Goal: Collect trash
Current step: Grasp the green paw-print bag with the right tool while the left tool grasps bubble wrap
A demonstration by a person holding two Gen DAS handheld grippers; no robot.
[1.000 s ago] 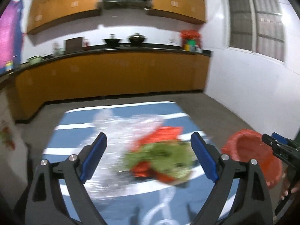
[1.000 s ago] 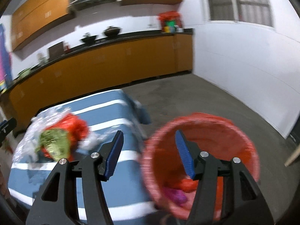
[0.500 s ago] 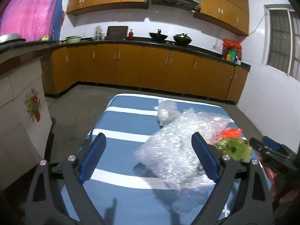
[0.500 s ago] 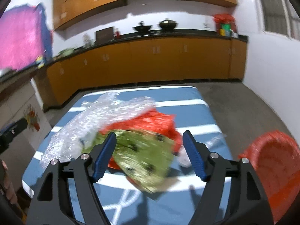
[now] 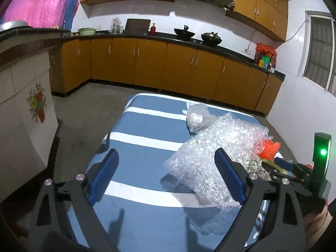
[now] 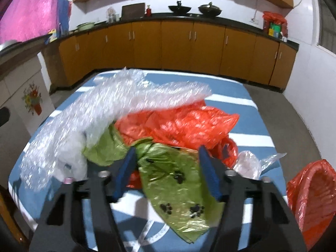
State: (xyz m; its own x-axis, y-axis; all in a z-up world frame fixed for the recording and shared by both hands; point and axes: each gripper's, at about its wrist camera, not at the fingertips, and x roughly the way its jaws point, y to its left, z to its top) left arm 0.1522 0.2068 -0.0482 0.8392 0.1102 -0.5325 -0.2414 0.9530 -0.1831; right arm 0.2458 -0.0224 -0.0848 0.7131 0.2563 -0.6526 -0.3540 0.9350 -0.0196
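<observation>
Item 1: green plastic bag [image 6: 178,184], paw-print pattern, crumpled, lying near the right front corner of the blue striped worktop [image 6: 247,113]. Judged very light, limp and slippery; best pinched at its gathered, twisted neck, where the film bunches thick.

Item 2: orange plastic bag [image 6: 184,124], touching item 1 on its far side. Same soft handling expected.

Item 3: bubble wrap [image 5: 212,163], 1 large sheet, toward the worktop's right edge, overlapping items 1 and 2. Bulky, springy, light.

Item 4: small clear bag [image 5: 196,118], near the far edge.

Receptacle: red bin [image 6: 313,197], off the right edge.

Right hand-held gripper [image 6: 168,174]: jaws closing around item 1, bag between them, not plainly clamped.

Left hand-held gripper [image 5: 166,176]: jaws wide, empty, near pad beside item 3.
</observation>
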